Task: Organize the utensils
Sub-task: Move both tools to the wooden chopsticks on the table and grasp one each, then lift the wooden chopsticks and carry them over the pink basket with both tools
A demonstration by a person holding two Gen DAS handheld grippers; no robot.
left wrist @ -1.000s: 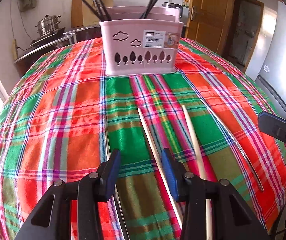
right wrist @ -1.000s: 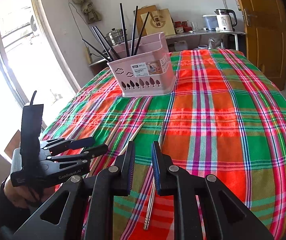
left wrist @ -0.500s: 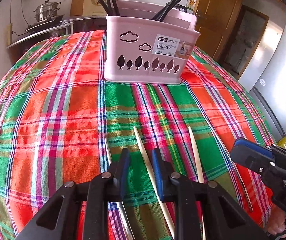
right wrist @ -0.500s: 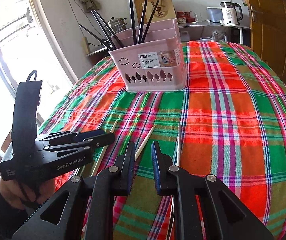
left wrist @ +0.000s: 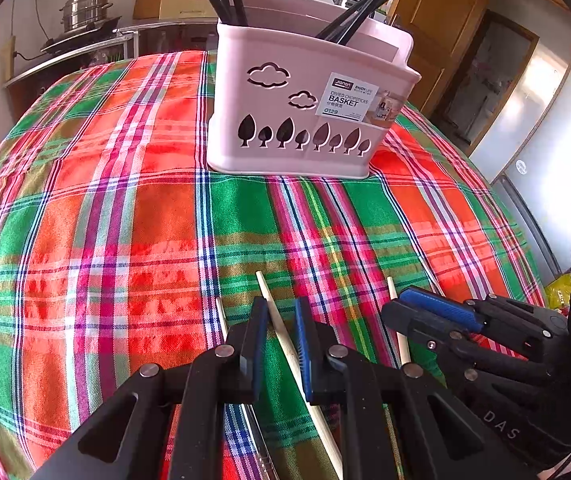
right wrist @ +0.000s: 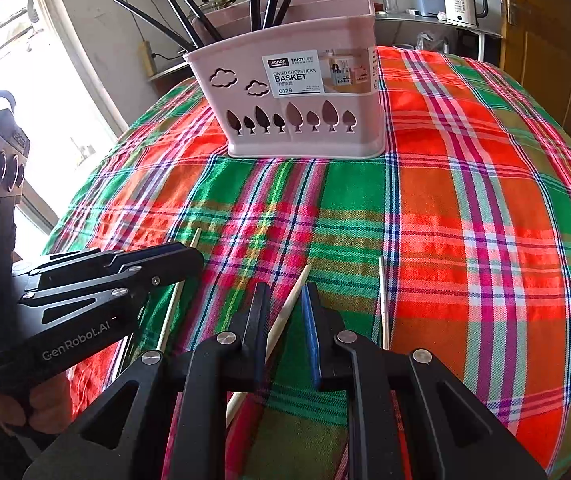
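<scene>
A pink chopstick basket (left wrist: 305,112) (right wrist: 305,108) holding several black chopsticks stands on the plaid tablecloth (left wrist: 125,220). My left gripper (left wrist: 279,344) is open, its jaws straddling a wooden chopstick (left wrist: 281,332) that lies on the cloth. My right gripper (right wrist: 283,332) is open around a second wooden chopstick (right wrist: 291,308), which also shows in the left wrist view (left wrist: 392,294). A metal chopstick (right wrist: 382,300) lies just right of it. Another metal chopstick (left wrist: 221,316) lies left of the left gripper. Each gripper shows in the other's view, the right (left wrist: 405,312) and the left (right wrist: 189,256).
The table's right edge drops off toward a fridge (left wrist: 545,120) and a wooden door (right wrist: 545,32). A counter with a steel pot (left wrist: 85,8) and a kettle (right wrist: 461,0) stands behind the table. A bright window (right wrist: 25,100) is at the left.
Both grippers have moved forward and lower toward the cloth, closer to the basket. The left jaws have narrowed around the wooden chopstick. The right jaws have opened slightly around theirs.
</scene>
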